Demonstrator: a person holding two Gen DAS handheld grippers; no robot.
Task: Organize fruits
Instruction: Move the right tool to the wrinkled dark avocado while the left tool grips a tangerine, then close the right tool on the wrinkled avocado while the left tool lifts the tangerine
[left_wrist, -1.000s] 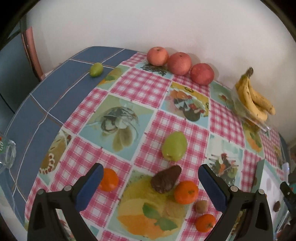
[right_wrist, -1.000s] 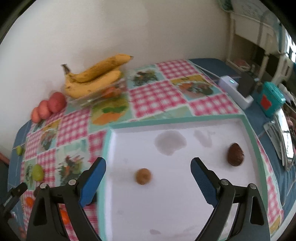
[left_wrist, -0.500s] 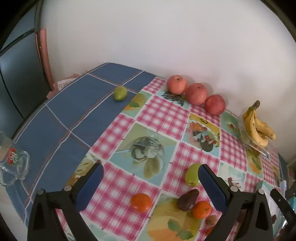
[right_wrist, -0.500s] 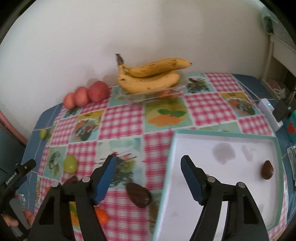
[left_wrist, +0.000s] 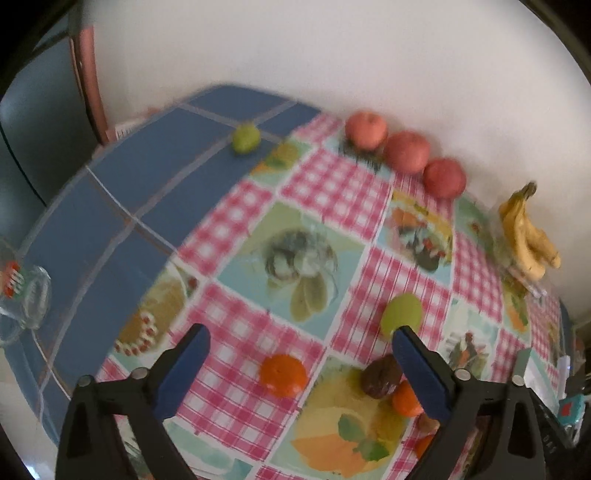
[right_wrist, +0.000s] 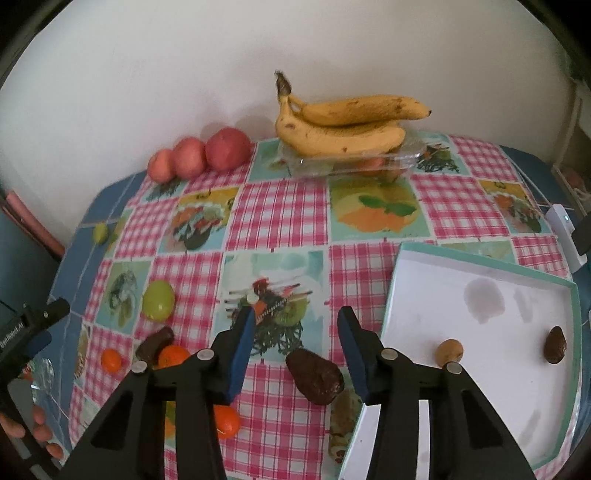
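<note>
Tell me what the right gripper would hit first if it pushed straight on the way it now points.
Probably the dark avocado lying on the tablecloth between and just below the right gripper's fingertips. Its jaws have just been closing, not yet touching it. Depth is hard to judge.

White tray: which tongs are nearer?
Right. The right tongs sit just left of the tray, over a dark avocado. The left tongs hover over the oranges, the tray barely at that view's right edge.

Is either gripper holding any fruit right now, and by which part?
Neither. The right gripper, jaws just closing, straddles the dark avocado without pressing it; the left gripper is open and empty.
</note>
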